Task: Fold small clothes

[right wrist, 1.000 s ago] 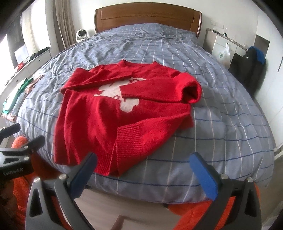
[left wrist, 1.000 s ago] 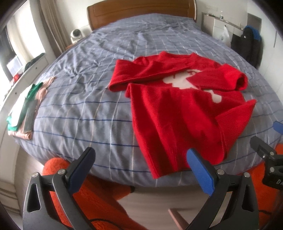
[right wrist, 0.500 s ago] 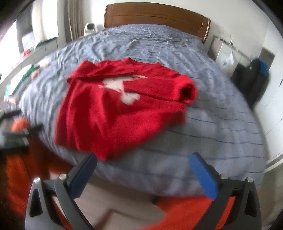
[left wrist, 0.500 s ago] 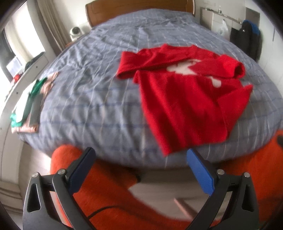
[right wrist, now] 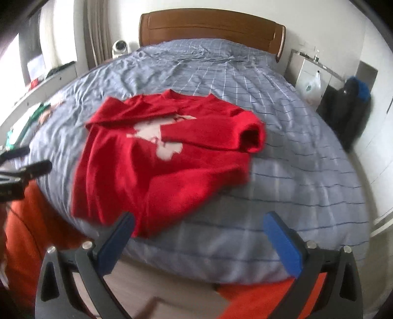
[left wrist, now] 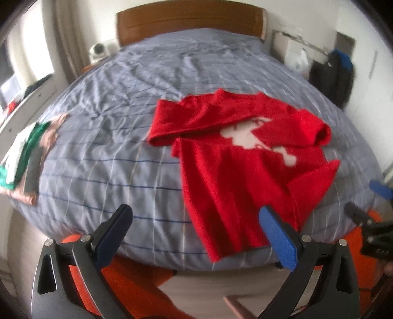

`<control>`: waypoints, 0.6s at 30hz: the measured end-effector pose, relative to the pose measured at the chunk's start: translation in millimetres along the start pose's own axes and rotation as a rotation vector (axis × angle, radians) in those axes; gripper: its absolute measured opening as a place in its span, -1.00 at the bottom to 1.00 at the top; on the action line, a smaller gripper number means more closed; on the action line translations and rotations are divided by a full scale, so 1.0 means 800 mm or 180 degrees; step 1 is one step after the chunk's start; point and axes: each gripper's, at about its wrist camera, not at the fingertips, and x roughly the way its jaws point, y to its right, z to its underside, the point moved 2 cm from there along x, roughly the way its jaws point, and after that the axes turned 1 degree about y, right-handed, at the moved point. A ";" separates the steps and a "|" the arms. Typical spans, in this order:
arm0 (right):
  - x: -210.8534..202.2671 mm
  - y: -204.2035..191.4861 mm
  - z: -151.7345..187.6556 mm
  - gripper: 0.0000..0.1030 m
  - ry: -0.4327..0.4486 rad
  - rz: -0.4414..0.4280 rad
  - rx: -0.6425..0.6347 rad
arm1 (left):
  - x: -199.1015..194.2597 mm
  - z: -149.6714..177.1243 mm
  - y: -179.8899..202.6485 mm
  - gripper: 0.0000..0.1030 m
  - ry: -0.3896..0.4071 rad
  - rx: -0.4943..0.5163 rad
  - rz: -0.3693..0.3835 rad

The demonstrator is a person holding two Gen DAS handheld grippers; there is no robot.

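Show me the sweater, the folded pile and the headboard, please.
sweater (left wrist: 228, 186), left wrist view, middle of body
pile (left wrist: 22, 157), left wrist view, top of stack
headboard (right wrist: 211, 28), right wrist view, wooden panel centre

A red knitted sweater with a pale chest motif (left wrist: 235, 171) (right wrist: 157, 162) lies on the blue-grey checked bedspread (left wrist: 118, 137) (right wrist: 294, 152), near the foot edge, its hem toward the 2 grippers and its collar toward the brown wooden headboard (left wrist: 189, 22) (right wrist: 208, 27) behind it. Both sleeves lie folded across its chest. The left gripper (left wrist: 196, 238) hangs before the foot edge, the right gripper (right wrist: 199, 243) beside it to the right. A small stack of folded clothes (left wrist: 22, 157) sits at the bed's left edge, well apart from the sweater.
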 end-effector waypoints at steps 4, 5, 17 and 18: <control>0.010 -0.016 0.000 1.00 -0.0066 0.0207 -0.0065 | -0.003 0.014 0.000 0.99 0.0040 -0.0146 -0.0090; 0.011 -0.019 -0.001 1.00 -0.0092 0.0250 -0.0089 | -0.002 0.017 0.001 0.99 0.0022 -0.0167 -0.0080; 0.000 -0.012 0.003 1.00 -0.0135 0.0519 -0.0092 | 0.015 0.021 0.020 0.99 -0.0094 0.0001 -0.0118; 0.000 -0.011 0.003 1.00 -0.0138 0.0520 -0.0093 | 0.017 0.023 0.020 0.99 -0.0119 -0.0006 -0.0120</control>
